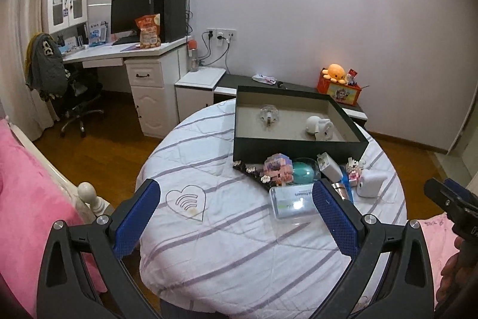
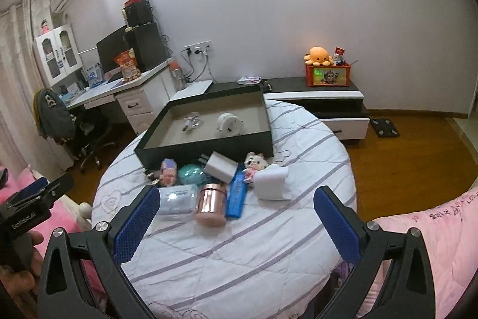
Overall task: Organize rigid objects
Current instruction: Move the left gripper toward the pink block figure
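Jaws wide on both the left gripper (image 1: 236, 217) and right gripper (image 2: 236, 221), holding nothing. Blue case (image 2: 236, 193) lies flat on the round table (image 2: 239, 253) before the tray (image 2: 206, 144), long axis toward the tray, beside the copper can (image 2: 210, 204).

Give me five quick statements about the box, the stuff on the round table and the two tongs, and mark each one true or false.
1. The dark box holds two items, a clear object and a white round object. True.
2. The rose-gold canister is inside the box. False: it lies on the striped cloth in front of the box.
3. Both tongs, left and right, are open and hold nothing. True.
4. The blue case lies left of the canister in the right wrist view. False: it lies to its right.
5. The orange plush octopus sits on the round table. False: it sits on the orange box by the wall.
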Available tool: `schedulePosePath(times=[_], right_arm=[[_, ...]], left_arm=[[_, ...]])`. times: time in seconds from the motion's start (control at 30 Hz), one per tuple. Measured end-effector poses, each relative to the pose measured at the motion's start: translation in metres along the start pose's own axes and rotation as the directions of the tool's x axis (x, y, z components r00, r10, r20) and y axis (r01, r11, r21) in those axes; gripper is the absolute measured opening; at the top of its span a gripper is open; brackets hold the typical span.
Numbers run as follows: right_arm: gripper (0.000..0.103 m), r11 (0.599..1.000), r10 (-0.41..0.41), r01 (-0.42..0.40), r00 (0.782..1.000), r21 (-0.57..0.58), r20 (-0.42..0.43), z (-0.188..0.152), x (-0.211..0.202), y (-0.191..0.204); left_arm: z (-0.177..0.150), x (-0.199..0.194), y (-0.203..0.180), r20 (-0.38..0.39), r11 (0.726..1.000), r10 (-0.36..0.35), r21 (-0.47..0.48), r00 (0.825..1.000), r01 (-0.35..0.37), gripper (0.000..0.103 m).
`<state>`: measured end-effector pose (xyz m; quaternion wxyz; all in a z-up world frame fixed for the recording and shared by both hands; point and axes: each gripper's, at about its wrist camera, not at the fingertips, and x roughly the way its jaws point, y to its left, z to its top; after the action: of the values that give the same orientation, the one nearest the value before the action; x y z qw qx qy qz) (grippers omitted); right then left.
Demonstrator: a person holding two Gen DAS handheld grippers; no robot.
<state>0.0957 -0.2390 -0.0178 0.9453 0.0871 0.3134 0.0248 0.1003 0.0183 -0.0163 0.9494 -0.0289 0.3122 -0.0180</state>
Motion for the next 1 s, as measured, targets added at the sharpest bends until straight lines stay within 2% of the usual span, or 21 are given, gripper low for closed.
schedulePosePath(times=[0.17,0.63,1.0], right_arm=[[0.103,1.0,0.016,-0.016,1.0,-0.026,0.005,-0.006,-0.004,0.011],[0.103,0.998,0.02,-0.02,1.0,-0.054,-0.005,-0.007,0.001,0.028],[0.103,0.999,-0.01,0.008,0.998,-0.044,-0.059,-0.009,0.029,0.013]], left_arm=[[-0.001,-0.01,-0.004,0.022,1.0,0.015,0.017,1.0,-0.015,0.103],[-0.002,-0.005,0.003,-0.004,1.0,0.008,-0.012,1.0,-0.009,0.103],[-0.002,0.034,-0.001,-0.063,1.0,0.009,-0.006,0.998,-0.01,0.103]])
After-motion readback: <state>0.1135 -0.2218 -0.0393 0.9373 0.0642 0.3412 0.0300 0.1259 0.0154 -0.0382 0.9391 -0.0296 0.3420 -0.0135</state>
